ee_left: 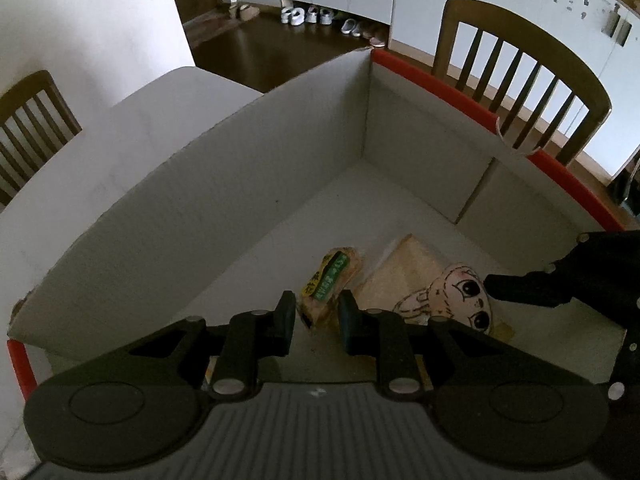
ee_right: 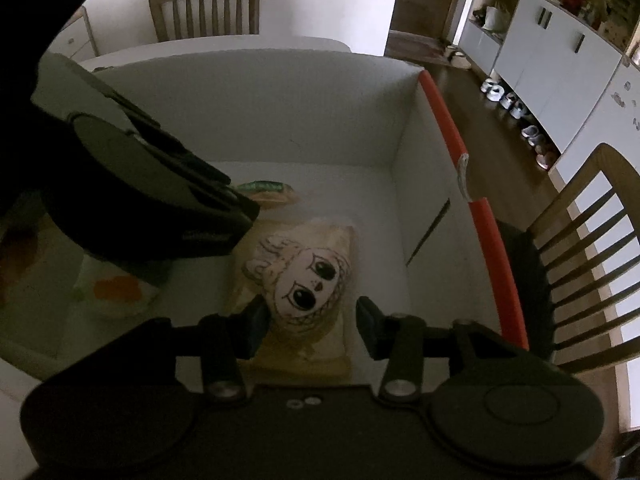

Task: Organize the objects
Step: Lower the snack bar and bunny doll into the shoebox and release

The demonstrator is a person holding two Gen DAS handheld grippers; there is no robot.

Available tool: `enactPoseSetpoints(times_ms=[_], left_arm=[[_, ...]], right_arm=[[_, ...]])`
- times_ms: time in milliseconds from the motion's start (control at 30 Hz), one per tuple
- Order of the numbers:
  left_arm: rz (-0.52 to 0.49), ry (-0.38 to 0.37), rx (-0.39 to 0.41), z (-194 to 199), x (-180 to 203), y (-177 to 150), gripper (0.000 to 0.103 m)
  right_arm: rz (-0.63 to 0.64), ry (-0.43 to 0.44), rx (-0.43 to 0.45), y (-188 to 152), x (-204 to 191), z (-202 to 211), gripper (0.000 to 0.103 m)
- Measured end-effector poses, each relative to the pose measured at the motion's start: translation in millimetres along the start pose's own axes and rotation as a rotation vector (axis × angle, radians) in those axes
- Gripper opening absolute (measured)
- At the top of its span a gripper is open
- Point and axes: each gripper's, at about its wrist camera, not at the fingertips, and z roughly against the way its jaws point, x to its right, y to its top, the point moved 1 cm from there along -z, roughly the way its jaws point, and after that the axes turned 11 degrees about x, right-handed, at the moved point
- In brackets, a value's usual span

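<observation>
A white cardboard box (ee_left: 240,180) with a red rim (ee_left: 440,84) stands on the table, and both grippers reach down into it. My left gripper (ee_left: 317,316) is shut on a snack packet (ee_left: 328,276) with a green label, whose far end lies on the box floor. Beside it lies a cream pouch (ee_left: 452,292) printed with a cartoon face. In the right wrist view that pouch (ee_right: 308,280) lies flat under my right gripper (ee_right: 310,320), which is open, its fingers standing either side of the face without pressing. The snack packet (ee_right: 268,192) shows at the tip of the left tool.
A white item with an orange patch (ee_right: 116,292) lies in the box at the left. The box wall (ee_right: 280,112) rises close around both tools. Wooden chairs (ee_left: 520,80) (ee_right: 592,264) stand at the white table (ee_left: 160,112). Shoes (ee_left: 304,16) line the dark floor.
</observation>
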Motion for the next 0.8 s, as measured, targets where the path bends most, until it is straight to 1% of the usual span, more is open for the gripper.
enactPoseSetpoints(times_ms=[67, 133, 267, 333, 467, 567, 700, 733, 800], left_arm=[[0.007, 0.01, -0.001, -3.4, 0.0, 4.8, 0.025], [0.006, 0.017, -0.003, -2.1, -0.9, 3.8, 0.026], [0.012, 0.04, 0.013, 4.9, -3.6, 1.7, 0.026], [0.034, 0.027, 0.027, 9.9, -6.2, 1.3, 0.026], [0.062, 0.029, 0.059, 20.4, -10.0, 4.3, 0.026], [0.087, 0.023, 0.093, 36.9, -15.5, 2.3, 0.026], [0.106, 0.028, 0.134, 54.5, -16.4, 0.6, 0.026], [0.106, 0.029, 0.143, 59.8, -16.8, -0.1, 0.027], [0.108, 0.034, 0.161, 70.1, -17.9, -0.3, 0.035]], right_arm=[[-0.003, -0.001, 0.001, 0.0, 1.4, 0.9, 0.052], [-0.011, 0.001, 0.01, -0.3, 3.7, 3.4, 0.062], [-0.013, 0.008, 0.027, -1.2, 6.4, 9.7, 0.063], [-0.017, 0.013, 0.035, -0.7, 7.1, 14.3, 0.063], [-0.029, 0.017, 0.053, 2.4, 9.1, 24.7, 0.064], [-0.026, 0.026, 0.076, 4.1, 8.8, 35.0, 0.069], [-0.027, 0.034, 0.11, 5.8, 9.2, 51.3, 0.072], [-0.031, 0.035, 0.119, 6.6, 9.6, 56.7, 0.073], [-0.037, 0.037, 0.137, 7.8, 10.7, 65.5, 0.074]])
